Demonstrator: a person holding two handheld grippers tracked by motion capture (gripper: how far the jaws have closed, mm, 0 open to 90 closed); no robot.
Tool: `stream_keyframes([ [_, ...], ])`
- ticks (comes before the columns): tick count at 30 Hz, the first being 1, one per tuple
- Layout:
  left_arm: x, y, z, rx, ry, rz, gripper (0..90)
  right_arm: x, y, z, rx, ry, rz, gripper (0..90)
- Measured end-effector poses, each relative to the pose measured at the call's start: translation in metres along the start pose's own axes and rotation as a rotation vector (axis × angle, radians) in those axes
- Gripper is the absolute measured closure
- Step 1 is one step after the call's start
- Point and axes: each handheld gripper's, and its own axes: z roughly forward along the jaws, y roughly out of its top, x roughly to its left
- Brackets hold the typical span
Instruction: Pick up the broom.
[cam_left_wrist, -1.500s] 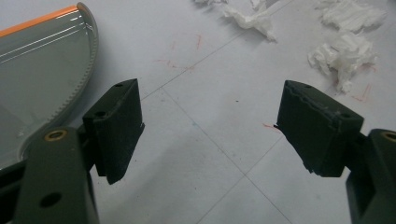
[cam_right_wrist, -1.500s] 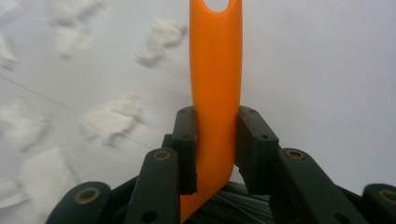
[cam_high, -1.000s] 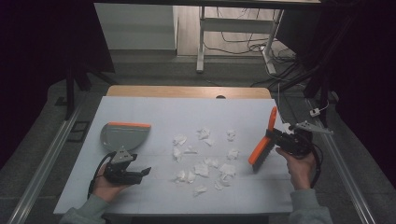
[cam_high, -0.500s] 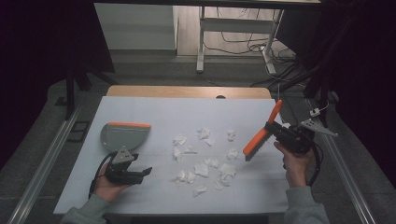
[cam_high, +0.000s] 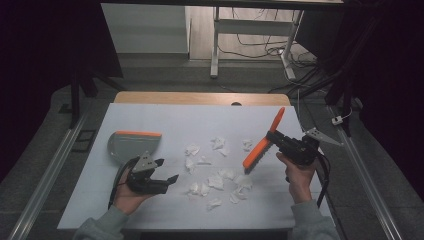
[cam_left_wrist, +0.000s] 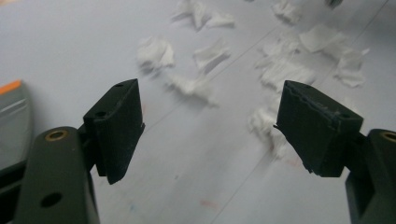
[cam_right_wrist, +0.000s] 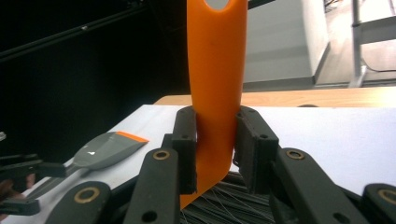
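Note:
An orange hand brush (cam_high: 261, 144) slants over the right part of the white table (cam_high: 165, 117), bristle end down near the paper scraps (cam_high: 216, 181). My right gripper (cam_high: 273, 137) is shut on its handle; in the right gripper view the orange handle (cam_right_wrist: 217, 79) stands clamped between the pads, with dark bristles (cam_right_wrist: 224, 201) below. A grey dustpan with an orange lip (cam_high: 133, 144) lies at the left. My left gripper (cam_high: 169, 171) hovers just in front of it, open, nothing held. In the left gripper view the open jaws face white scraps (cam_left_wrist: 196, 84) on the table.
Several torn white scraps are strewn across the table's middle. A wooden strip (cam_high: 200, 97) borders the far edge. Metal rails (cam_high: 55, 165) run along both sides, and a desk frame with cables (cam_high: 260, 45) stands beyond. The dustpan (cam_right_wrist: 108, 146) lies far left in the right gripper view.
The right gripper has carried the brush leftward toward the scraps. The left gripper has shifted a little right and lifted off the table, jaws still open.

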Motion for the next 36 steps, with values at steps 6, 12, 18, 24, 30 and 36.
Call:
stream_keyframes([
  [6, -0.019, 0.022, 0.015, -0.034, -0.044, 0.03, 23.7, 0.011, -0.002, 0.006, -0.01, 0.042, 0.015, 70.7],
  [12, -0.035, 0.033, 0.026, -0.039, -0.072, 0.056, 23.8, 0.024, -0.011, 0.017, 0.002, 0.065, 0.029, 70.7],
  [18, -0.05, 0.042, 0.041, -0.04, -0.104, 0.081, 24.1, 0.038, -0.017, 0.028, 0.014, 0.076, 0.035, 70.7],
  [24, -0.064, 0.047, 0.052, -0.038, -0.121, 0.116, 25.0, 0.048, -0.026, 0.04, 0.027, 0.083, 0.062, 70.7],
  [30, -0.075, 0.053, 0.071, -0.036, -0.132, 0.138, 28.8, 0.057, -0.032, 0.051, 0.05, 0.12, 0.095, 70.6],
  [36, -0.083, 0.054, 0.083, -0.067, -0.074, 0.145, 43.0, 0.067, -0.034, 0.054, 0.034, 0.146, 0.11, 70.6],
])
